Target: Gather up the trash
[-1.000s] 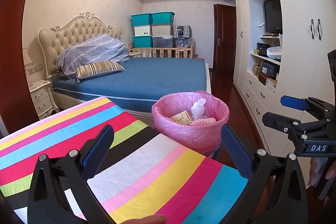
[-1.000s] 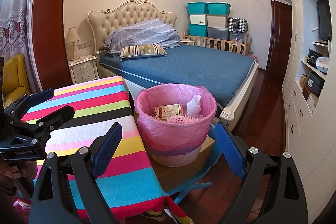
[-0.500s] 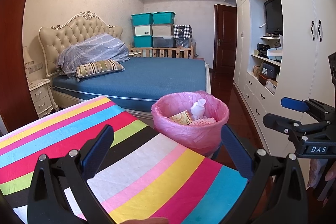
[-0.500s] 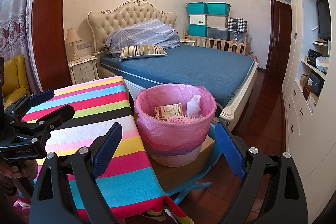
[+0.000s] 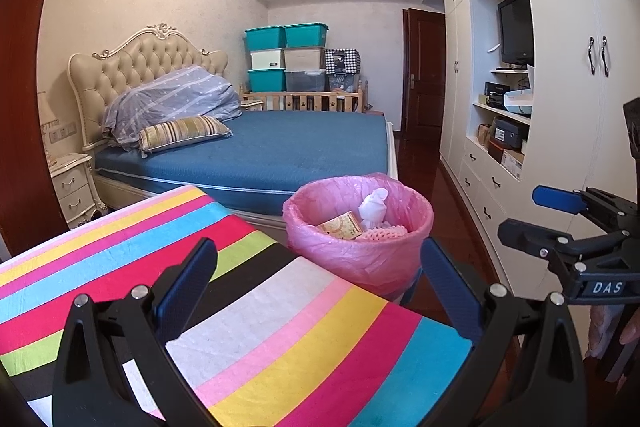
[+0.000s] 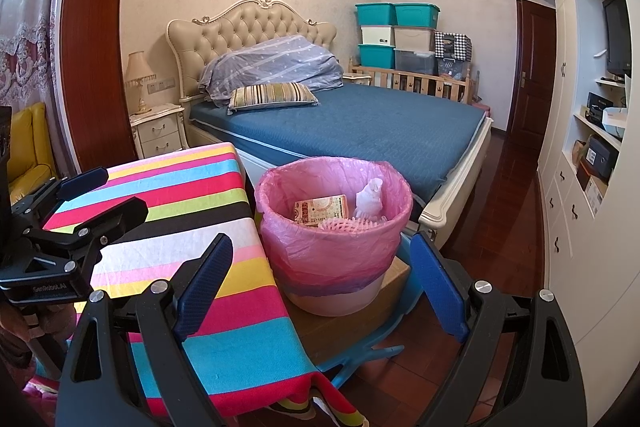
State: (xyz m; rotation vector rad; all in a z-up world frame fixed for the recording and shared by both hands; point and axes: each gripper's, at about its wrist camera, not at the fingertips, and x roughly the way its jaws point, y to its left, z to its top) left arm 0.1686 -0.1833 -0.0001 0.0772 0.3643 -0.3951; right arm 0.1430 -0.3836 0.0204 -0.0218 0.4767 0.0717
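I am facing a bed (image 6: 360, 123) with a blue cover and a tufted cream headboard (image 6: 248, 27). A nightstand (image 6: 158, 131) is standing left of the bed, teal storage bins (image 6: 396, 15) are stacking up behind it, and white wardrobes (image 5: 560, 67) are lining the dark wood floor (image 6: 508, 211) to its right.

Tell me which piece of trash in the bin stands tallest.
The white crumpled tissue rises above the flat yellow box and pink foam net.
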